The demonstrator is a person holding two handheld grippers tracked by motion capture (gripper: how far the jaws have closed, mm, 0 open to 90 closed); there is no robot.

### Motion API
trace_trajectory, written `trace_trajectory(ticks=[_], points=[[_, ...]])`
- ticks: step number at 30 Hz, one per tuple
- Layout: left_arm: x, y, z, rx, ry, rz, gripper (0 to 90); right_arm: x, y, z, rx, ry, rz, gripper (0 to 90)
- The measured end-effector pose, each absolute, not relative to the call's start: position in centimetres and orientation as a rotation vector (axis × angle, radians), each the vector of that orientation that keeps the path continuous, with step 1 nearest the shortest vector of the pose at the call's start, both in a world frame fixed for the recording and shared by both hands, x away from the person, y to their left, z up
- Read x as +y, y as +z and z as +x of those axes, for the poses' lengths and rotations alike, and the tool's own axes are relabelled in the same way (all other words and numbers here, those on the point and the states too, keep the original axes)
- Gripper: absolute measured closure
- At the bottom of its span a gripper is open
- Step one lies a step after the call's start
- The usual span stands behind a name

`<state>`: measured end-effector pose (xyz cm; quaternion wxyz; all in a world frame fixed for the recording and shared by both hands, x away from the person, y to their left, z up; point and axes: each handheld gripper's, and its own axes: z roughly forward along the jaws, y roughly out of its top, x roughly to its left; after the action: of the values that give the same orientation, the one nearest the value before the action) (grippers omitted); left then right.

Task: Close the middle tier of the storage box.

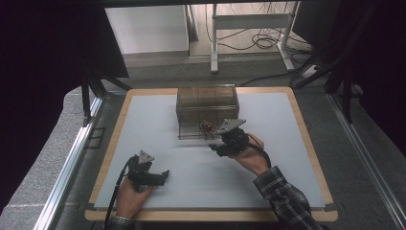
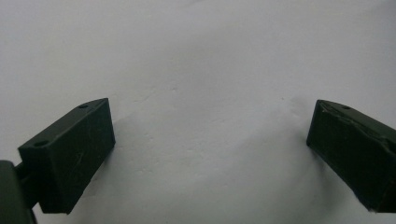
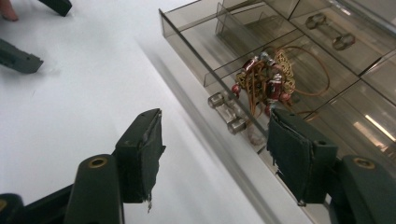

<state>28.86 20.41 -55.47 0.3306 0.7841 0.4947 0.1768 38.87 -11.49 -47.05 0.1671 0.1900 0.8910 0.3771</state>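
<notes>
A smoky clear drawer box [image 1: 207, 108] stands at the far middle of the white mat [image 1: 153, 124]. Its lower drawer [image 3: 196, 32] is pulled out toward me. Inside lies a red and gold trinket [image 3: 264, 84] on a thin brown cord, also visible from above as a small reddish trinket [image 1: 207, 127]. A clear handle [image 3: 227, 113] sits on the drawer's front wall. My right gripper [image 3: 214, 122] is open just in front of that handle, one jaw over the mat and one over the drawer rim, pressing on nothing. In the high view the right gripper [image 1: 216, 146] is at the drawer front. My left gripper [image 1: 165, 175] [image 2: 212, 109] hovers open over bare mat.
The mat lies on a wooden-edged board [image 1: 306, 143] with metal rails [image 1: 72, 158] along both sides. Beyond the table stand a white desk frame [image 1: 249, 21] and loose cables [image 1: 265, 40]. Black drapes hang at left and right.
</notes>
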Motion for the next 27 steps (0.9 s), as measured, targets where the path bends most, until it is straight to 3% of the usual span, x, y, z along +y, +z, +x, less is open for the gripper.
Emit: trace_trajectory(ticks=[10,27], points=[[20.5,-55.5,28.9,1.290,0.464,2.056,1.3,-12.0,-47.8,38.2,2.567,1.071,0.534,29.9],[20.4,-55.5,28.9,1.294,0.462,2.050,1.3,-12.1,-49.9,38.2,2.620,1.047,0.543,29.7]])
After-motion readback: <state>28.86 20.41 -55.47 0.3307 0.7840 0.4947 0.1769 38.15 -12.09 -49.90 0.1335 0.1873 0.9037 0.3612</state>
